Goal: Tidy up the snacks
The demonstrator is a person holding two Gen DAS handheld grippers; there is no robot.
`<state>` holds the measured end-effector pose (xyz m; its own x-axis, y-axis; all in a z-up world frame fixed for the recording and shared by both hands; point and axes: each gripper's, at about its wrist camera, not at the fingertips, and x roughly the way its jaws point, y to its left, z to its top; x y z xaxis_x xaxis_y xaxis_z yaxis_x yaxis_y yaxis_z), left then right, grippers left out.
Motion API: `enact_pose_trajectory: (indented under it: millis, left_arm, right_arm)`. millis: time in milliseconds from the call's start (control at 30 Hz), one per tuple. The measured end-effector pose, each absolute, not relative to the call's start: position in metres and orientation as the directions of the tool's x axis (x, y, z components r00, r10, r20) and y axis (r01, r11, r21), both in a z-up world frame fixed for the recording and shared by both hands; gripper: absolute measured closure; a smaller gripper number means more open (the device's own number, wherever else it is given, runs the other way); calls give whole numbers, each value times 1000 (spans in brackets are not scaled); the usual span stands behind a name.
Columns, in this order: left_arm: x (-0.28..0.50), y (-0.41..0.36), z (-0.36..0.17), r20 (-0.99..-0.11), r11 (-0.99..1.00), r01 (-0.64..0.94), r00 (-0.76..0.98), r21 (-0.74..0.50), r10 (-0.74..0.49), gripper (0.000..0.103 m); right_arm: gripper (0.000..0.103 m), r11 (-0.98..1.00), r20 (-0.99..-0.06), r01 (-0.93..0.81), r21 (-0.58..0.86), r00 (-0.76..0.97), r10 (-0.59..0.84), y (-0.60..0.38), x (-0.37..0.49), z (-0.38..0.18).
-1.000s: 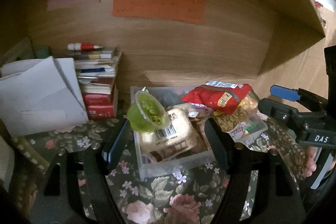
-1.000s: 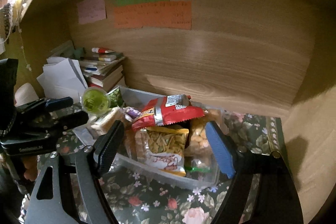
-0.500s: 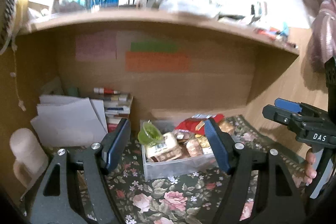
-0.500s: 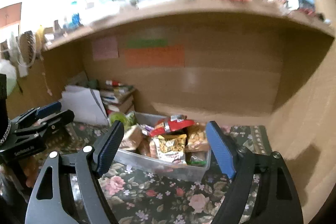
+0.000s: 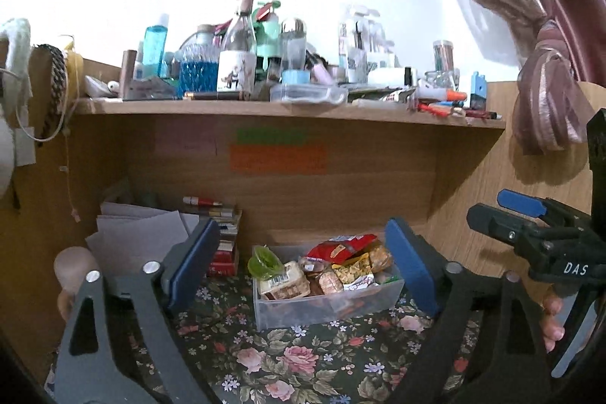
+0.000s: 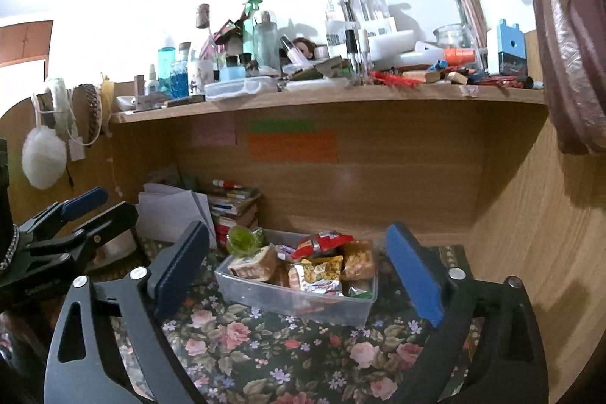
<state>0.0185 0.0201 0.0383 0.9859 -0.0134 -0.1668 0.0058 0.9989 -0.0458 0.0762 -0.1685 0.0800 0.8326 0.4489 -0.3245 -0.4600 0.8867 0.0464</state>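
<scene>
A clear plastic bin (image 5: 325, 305) (image 6: 261, 284) full of snacks stands on the floral cloth under the wooden shelf. In it lie a green jelly cup (image 5: 265, 262) (image 6: 242, 239), a red snack bag (image 5: 339, 248) (image 6: 322, 243), a wrapped bread (image 5: 284, 281) and a yellow packet (image 6: 318, 269). My left gripper (image 5: 303, 267) hangs well back from the bin, its jaws opening, nothing between them. My right gripper (image 6: 299, 271) is likewise back from the bin, jaws opening and empty. Each gripper shows at the edge of the other's view.
A stack of books (image 5: 223, 237) and white papers (image 5: 140, 237) sit left of the bin against the back panel. The shelf (image 5: 288, 110) above is crowded with bottles and jars. A wooden side wall (image 6: 538, 252) closes the right. A curtain (image 5: 545, 63) hangs at upper right.
Both grippers have drawn back and risen away from the bin, so the shelf top now shows. Their jaws stand wider apart than before. The bin and snacks have not moved.
</scene>
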Motion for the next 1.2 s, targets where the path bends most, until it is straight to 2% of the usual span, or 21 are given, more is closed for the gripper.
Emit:
enact_pose_trajectory:
  millis: [100, 200, 1200]
  left_arm:
    - [10, 18, 40, -152, 999, -1, 988, -39, -5, 5]
    - [6, 16, 40, -143, 999, -12, 990, -39, 7, 0]
    - [11, 14, 38, -149, 999, -18, 989, -46, 11, 0]
  right_arm:
    - [0, 896, -311, -442, 35, 848, 430, -167, 67, 82]
    - [0, 900, -303, -436, 19, 855, 421, -165, 58, 83]
    - [0, 925, -278, -381, 3, 888, 367, -164, 52, 83]
